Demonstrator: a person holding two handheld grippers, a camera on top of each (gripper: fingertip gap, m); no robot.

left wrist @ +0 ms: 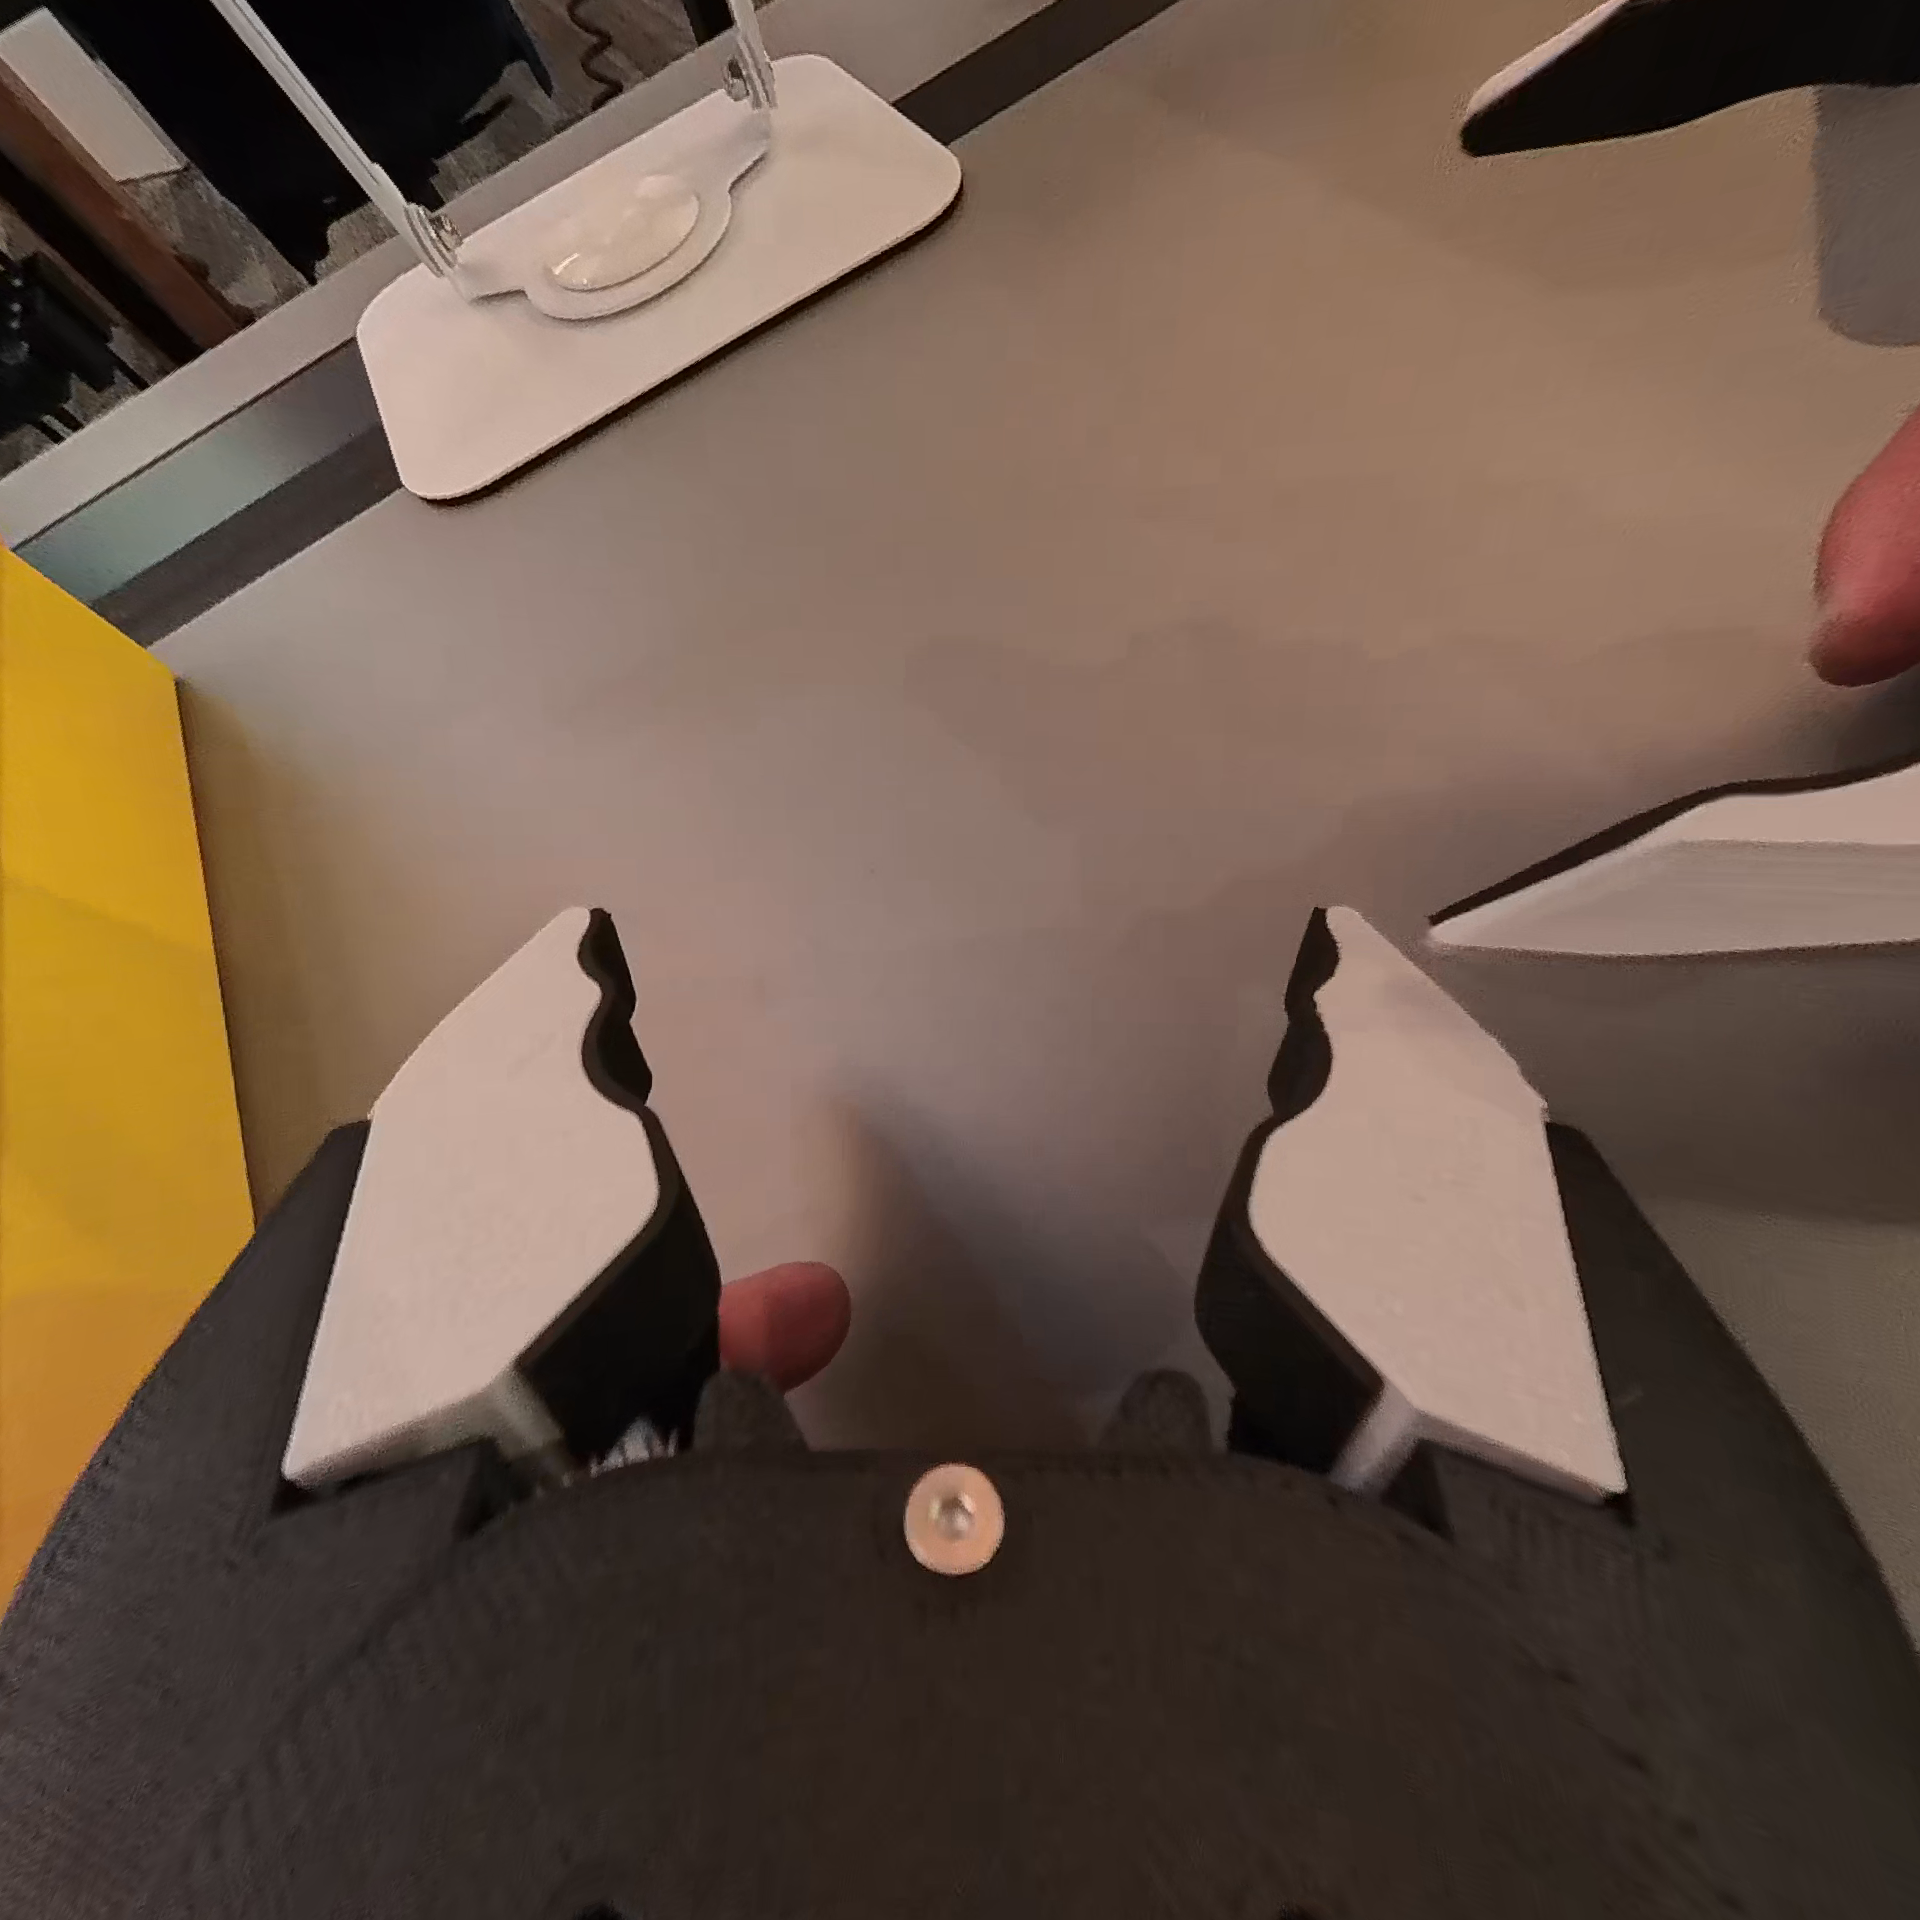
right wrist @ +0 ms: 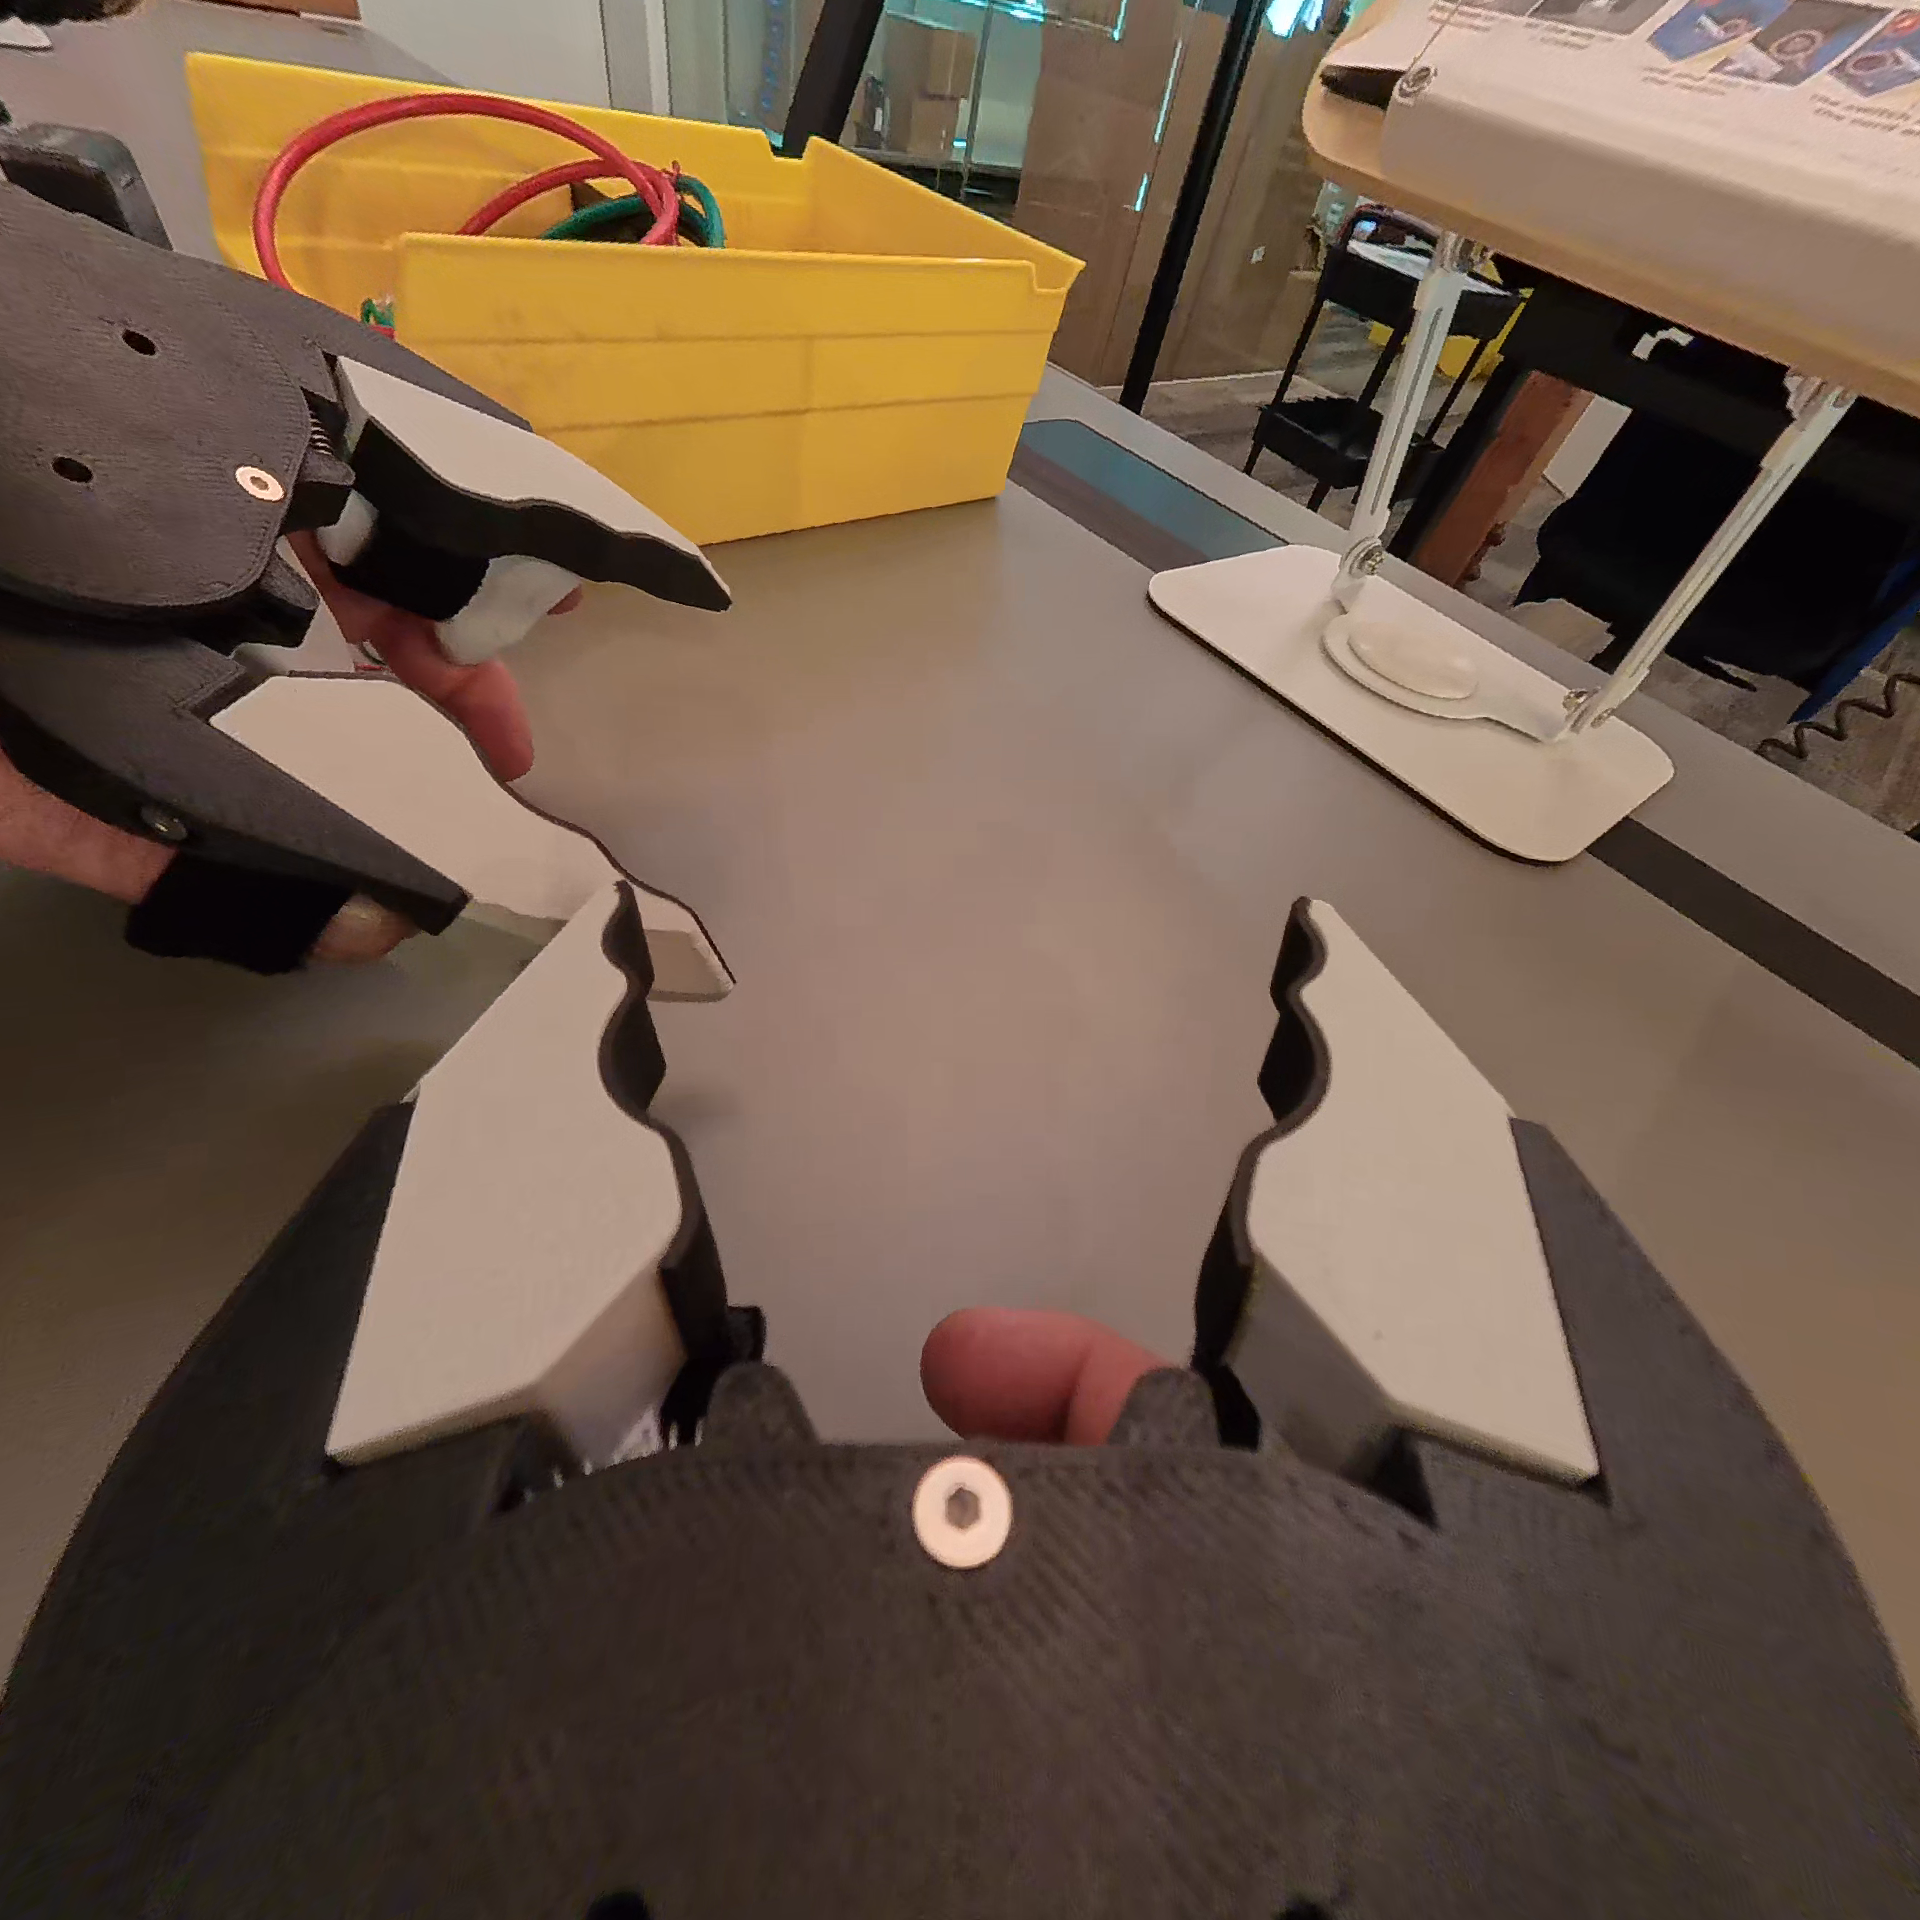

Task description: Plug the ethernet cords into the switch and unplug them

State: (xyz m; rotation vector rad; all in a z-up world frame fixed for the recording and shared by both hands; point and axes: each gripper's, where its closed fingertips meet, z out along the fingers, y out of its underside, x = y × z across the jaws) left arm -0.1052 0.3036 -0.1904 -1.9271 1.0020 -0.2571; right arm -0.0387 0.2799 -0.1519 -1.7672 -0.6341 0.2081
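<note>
Red (right wrist: 416, 114) and green (right wrist: 665, 213) ethernet cords lie coiled in a yellow bin (right wrist: 727, 395) at the table's far left. No switch shows in either view. My left gripper (left wrist: 961, 925) is open and empty over the bare grey table; it also shows in the right wrist view (right wrist: 722, 790), held sideways at the left. My right gripper (right wrist: 961, 914) is open and empty, just right of the left one, its fingers (left wrist: 1662, 883) reaching in at the right of the left wrist view.
A white stand base (right wrist: 1434, 696) with two thin legs sits at the table's far right edge and carries a board with printed sheets (right wrist: 1662, 114). The yellow bin's side (left wrist: 94, 935) is close at my left gripper's left. The grey table (right wrist: 935, 727) lies between.
</note>
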